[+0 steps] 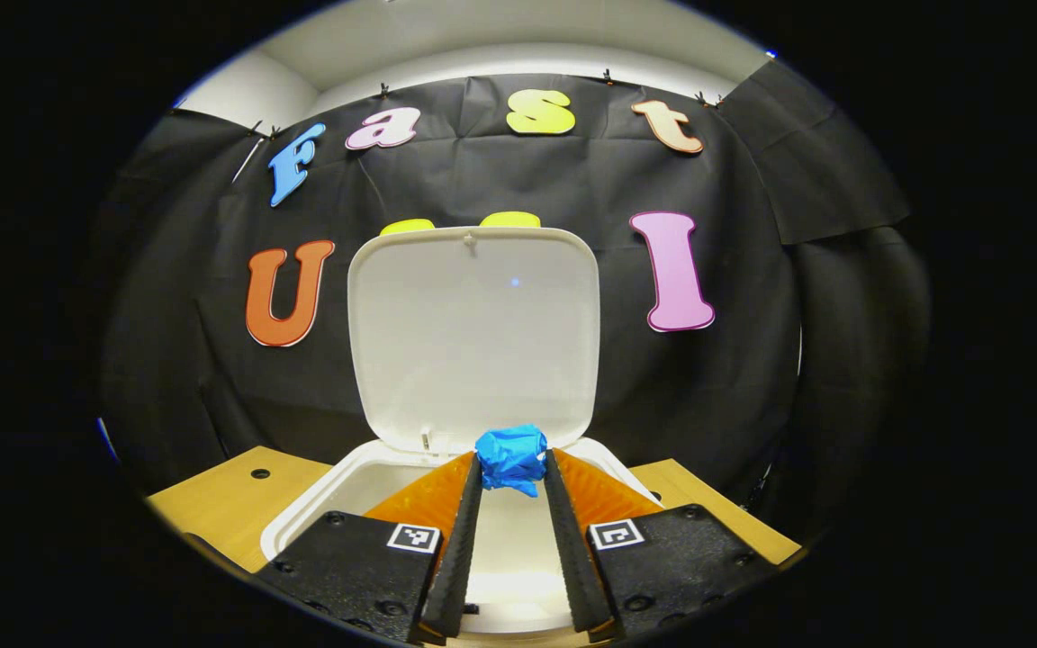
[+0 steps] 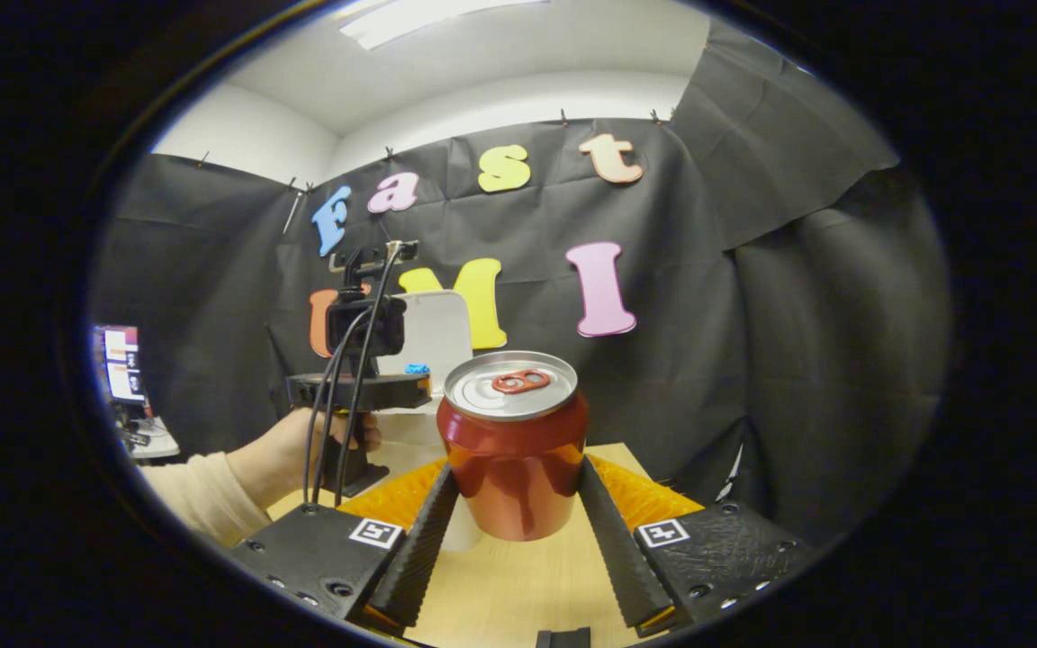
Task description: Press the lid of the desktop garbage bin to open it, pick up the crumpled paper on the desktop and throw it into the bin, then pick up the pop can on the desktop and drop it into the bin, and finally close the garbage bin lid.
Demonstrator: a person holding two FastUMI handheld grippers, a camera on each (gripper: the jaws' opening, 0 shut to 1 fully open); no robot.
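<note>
Left hand-held gripper [image 1: 513, 463] poised over the open mouth of the white plastic desktop garbage bin [image 1: 302, 522], fingers narrowed and pinching a crumpled blue paper ball [image 1: 511, 457] right at their tips. Paper ball held above the bin's pale interior, just in front of the hinge. White rounded lid [image 1: 473, 333] standing upright behind it, fully raised against the black cloth wall. Light wooden tabletop [image 1: 230, 499] visible on both sides of the bin.

Right hand-held gripper [image 2: 516, 481] closed on a red aluminium pop can [image 2: 513, 468], one finger pressed on each side of the can's lower body. Can upright, silver top and red pull tab facing up, lifted clear above the tabletop [image 2: 518, 585]. In the right gripper view, farther back and to the left, the left hand-held gripper [image 2: 392, 389] with its cables, gripped by a hand [image 2: 289, 450] in a beige sleeve [image 2: 194, 499], the blue paper [image 2: 417, 368] at its tips in front of the raised lid [image 2: 437, 337].
</note>
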